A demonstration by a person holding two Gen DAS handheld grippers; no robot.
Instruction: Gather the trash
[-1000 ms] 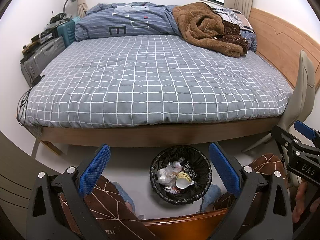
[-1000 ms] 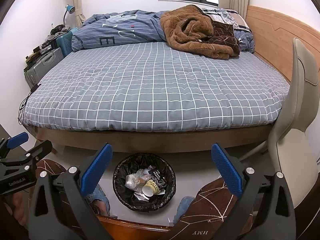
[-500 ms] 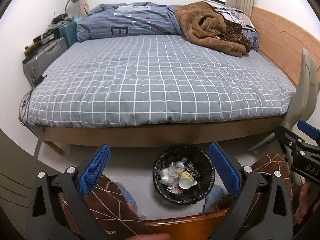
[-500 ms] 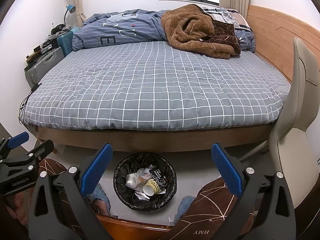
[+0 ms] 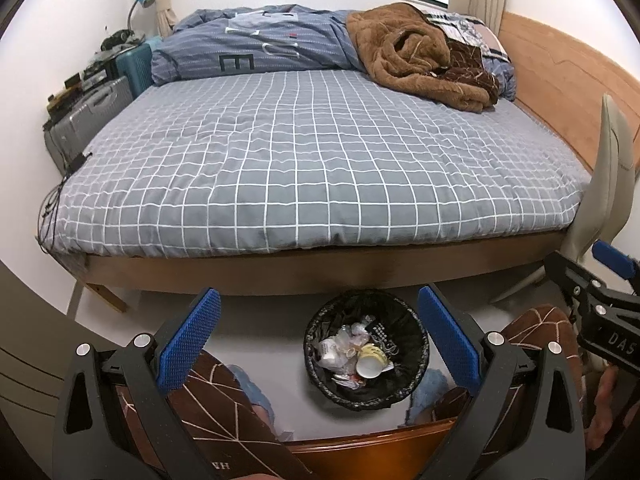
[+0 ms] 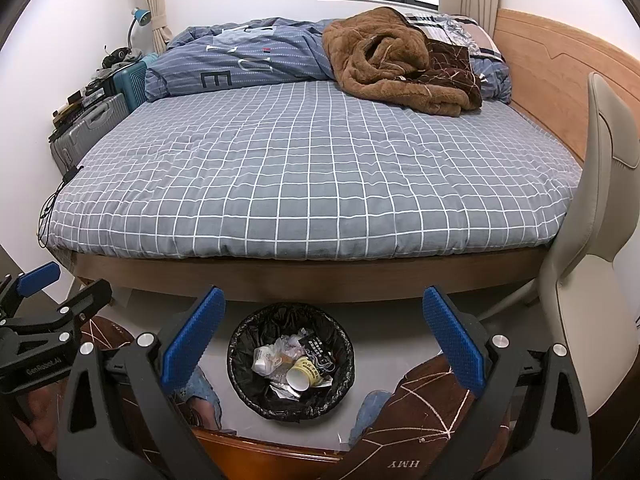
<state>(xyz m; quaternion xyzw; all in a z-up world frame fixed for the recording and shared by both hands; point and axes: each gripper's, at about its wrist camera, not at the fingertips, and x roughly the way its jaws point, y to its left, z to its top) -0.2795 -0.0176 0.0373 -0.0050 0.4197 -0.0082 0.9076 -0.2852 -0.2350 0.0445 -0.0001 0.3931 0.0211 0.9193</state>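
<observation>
Trash-filled black-lined round bin (image 5: 366,350) sits below both empty, wide-open claws (image 5: 318,338) (image 6: 322,336); next, lower onto its liner rim.

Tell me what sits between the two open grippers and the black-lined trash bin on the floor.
Nothing visible blocks it. The black-lined round trash bin stands on bare floor in front of the bed frame, its mouth uncovered, between the knees in brown patterned trousers. The left gripper and right gripper both hold nothing.
</observation>
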